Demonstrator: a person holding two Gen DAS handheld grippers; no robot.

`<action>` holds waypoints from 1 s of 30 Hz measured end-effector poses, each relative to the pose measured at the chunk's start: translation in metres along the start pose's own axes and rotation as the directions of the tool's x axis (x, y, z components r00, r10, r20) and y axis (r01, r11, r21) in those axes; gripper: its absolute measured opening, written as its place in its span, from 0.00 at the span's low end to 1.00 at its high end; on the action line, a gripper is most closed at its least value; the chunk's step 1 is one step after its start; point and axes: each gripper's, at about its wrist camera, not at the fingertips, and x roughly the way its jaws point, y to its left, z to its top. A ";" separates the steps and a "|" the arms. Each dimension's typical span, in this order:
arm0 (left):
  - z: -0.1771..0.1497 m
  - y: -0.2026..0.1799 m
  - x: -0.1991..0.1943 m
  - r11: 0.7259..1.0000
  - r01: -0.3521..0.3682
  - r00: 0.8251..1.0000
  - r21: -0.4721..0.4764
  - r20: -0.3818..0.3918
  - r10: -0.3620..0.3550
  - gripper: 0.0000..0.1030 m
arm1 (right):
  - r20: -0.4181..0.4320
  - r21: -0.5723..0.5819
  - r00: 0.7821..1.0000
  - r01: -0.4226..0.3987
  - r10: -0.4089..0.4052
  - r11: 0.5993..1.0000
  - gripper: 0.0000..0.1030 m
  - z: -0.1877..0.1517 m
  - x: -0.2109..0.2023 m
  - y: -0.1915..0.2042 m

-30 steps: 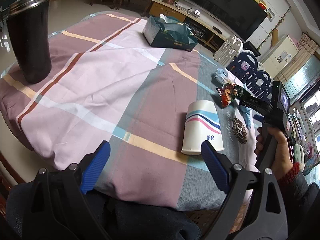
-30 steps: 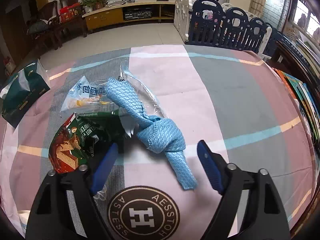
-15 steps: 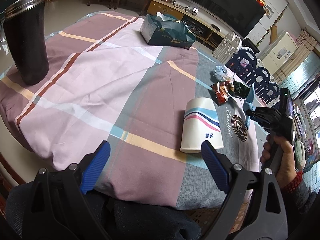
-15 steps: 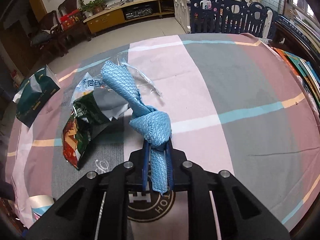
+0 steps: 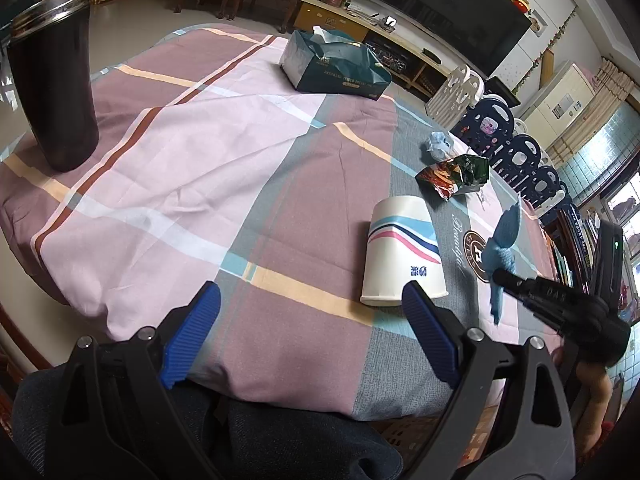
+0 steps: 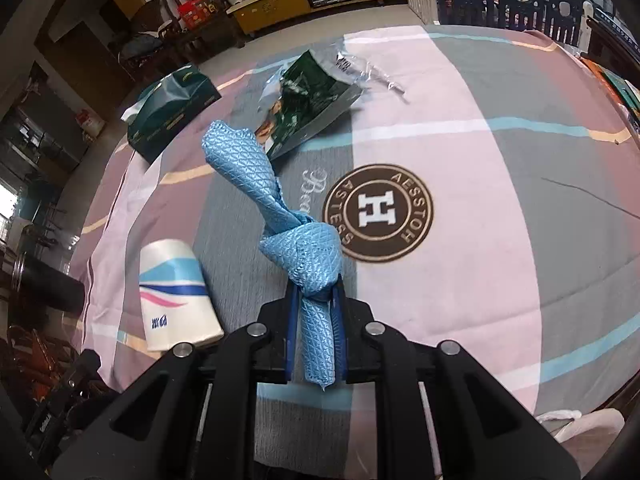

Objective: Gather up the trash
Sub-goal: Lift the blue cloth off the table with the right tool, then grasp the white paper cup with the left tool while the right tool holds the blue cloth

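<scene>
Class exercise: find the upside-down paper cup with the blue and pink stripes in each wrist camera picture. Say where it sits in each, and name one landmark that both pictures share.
Left wrist view: the paper cup stands right of centre, just ahead of the open left gripper.
Right wrist view: the paper cup sits at lower left, left of the right gripper clamping the blue knotted cloth.
Shared landmark: the round H logo on the tablecloth.

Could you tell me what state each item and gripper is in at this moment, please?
Right gripper: shut on the knotted blue cloth.
Knotted blue cloth: held up off the tablecloth.
Left gripper: open, holding nothing.
Paper cup: upside down on the tablecloth.
Snack wrapper: torn open, lying flat.
Tissue pack: open, tissue sticking out.
Dark tumbler: upright, lidless.
</scene>
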 end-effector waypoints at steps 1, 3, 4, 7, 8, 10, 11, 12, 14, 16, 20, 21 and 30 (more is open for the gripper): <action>0.000 0.000 0.000 1.000 0.000 1.000 0.000 0.000 0.000 0.89 | -0.002 -0.012 1.000 0.006 -0.006 1.000 0.16 -0.003 0.000 0.003; 0.000 0.000 0.000 1.000 0.000 1.000 0.001 0.000 0.000 0.89 | -0.003 -0.048 1.000 0.028 -0.028 0.998 0.16 -0.009 0.003 0.010; 0.000 0.000 0.000 1.000 0.000 1.000 0.001 0.000 0.000 0.89 | -0.004 -0.063 0.999 0.044 -0.044 0.997 0.16 -0.011 0.004 0.013; 0.000 0.000 0.000 1.000 0.000 1.000 0.001 0.000 0.000 0.89 | -0.017 -0.058 0.998 0.055 -0.056 0.997 0.17 -0.013 0.011 0.013; 0.000 0.000 0.000 1.000 0.001 1.000 0.000 0.000 -0.001 0.89 | -0.018 -0.051 0.998 0.052 -0.053 0.997 0.18 -0.012 0.012 0.013; 0.000 0.000 0.000 1.000 0.001 1.000 0.000 0.001 -0.001 0.89 | -0.011 -0.039 0.998 0.057 -0.058 0.998 0.23 -0.011 0.011 0.014; 0.000 0.000 -0.001 1.000 0.002 1.000 -0.003 0.004 -0.002 0.89 | -0.004 -0.036 0.998 0.060 -0.060 0.998 0.24 -0.011 0.009 0.014; 0.000 0.001 -0.001 1.000 0.004 1.000 -0.005 0.008 -0.003 0.89 | 0.003 -0.034 0.998 0.060 -0.060 0.998 0.31 -0.010 0.007 0.014; 0.000 0.003 -0.003 1.000 0.011 1.000 -0.015 0.016 -0.011 0.89 | 0.032 -0.036 0.995 0.091 -0.090 0.995 0.48 -0.010 0.003 0.015; 0.000 0.006 -0.003 0.998 0.038 0.999 -0.042 0.013 -0.037 0.89 | 0.065 -0.041 0.990 0.129 -0.126 0.991 0.57 -0.009 0.001 0.014; 0.000 0.017 0.000 0.989 0.095 0.995 -0.112 -0.001 -0.096 0.89 | 0.061 -0.030 0.991 0.123 -0.121 0.992 0.57 -0.007 0.007 0.007; 0.001 0.015 0.002 0.988 0.105 0.994 -0.116 -0.009 -0.107 0.89 | 0.058 -0.025 0.992 0.110 -0.109 0.994 0.57 -0.007 0.008 0.006; 0.008 -0.012 0.015 0.996 0.081 0.995 -0.033 -0.053 -0.082 0.90 | 0.011 -0.090 1.000 0.008 -0.007 0.996 0.57 -0.015 0.022 0.019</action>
